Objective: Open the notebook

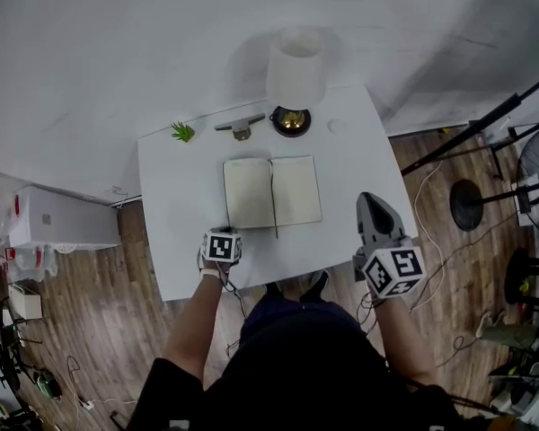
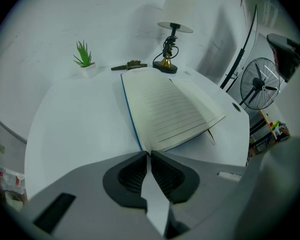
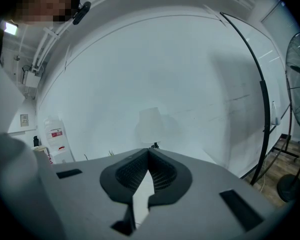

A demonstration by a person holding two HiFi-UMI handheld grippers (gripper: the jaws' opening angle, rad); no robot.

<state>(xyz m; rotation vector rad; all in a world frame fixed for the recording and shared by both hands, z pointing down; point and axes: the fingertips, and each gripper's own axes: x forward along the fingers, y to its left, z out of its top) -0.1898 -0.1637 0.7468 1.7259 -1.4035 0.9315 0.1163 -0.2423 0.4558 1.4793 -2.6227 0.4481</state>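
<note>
- A staged recording room, not a lived-in home: one small white table (image 1: 175, 241) stands against a bare white wall.
- On the table: a table lamp (image 1: 296, 70), a tiny potted plant (image 1: 182, 132), an open notebook (image 1: 271, 192).
- Right of the table: black stands (image 1: 467, 205), a floor fan (image 2: 259, 83), loose cables.
- Around the table: wood-plank floor (image 1: 99, 330), cluttered with gear at its left.

The notebook (image 1: 271, 192) lies open on the table (image 1: 180, 223), its near left corner at the left gripper (image 1: 225, 232) tips and its right page left of the right gripper (image 1: 370, 197). Beyond it, at the table's far edge, stand a plant (image 1: 182, 132), a clip (image 1: 241, 126) and a lamp (image 1: 295, 79), left to right.
</note>
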